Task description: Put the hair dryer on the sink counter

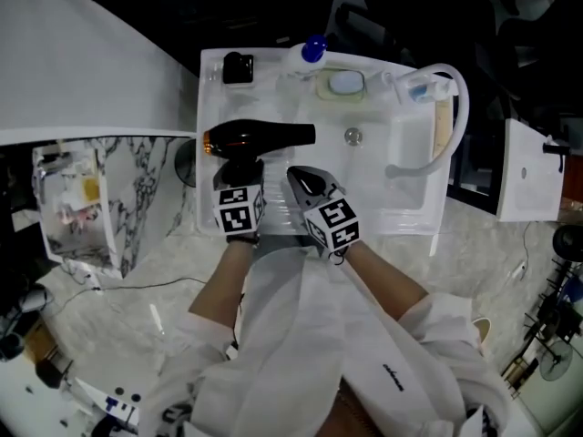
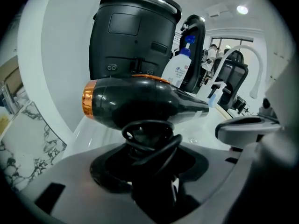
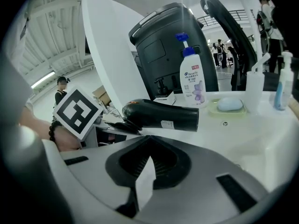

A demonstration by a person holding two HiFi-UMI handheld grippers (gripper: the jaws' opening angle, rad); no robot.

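— While the hair dryer [image 1: 260, 137] is gripped by its cord-wrapped handle in the left gripper [image 1: 242, 171], can placement be logged?

— Neg. Placement is judged not yet done. Dryer is held low over the sink counter [image 1: 211, 107], left of the drain [image 1: 352, 136], nozzle pointed twd it; contact can't be confirmed. Set-down and release are outstanding. Right gripper [image 1: 305, 182], jaws together, nothing held, is positioned just beside the nozzle, on the person's side.

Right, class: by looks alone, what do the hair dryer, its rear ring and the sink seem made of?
Hair dryer: probably glossy black plastic; it shows sharp highlights. Rear ring: coppery metallic finish, perhaps plated plastic. Sink: smooth glossy white, ceramic or resin.
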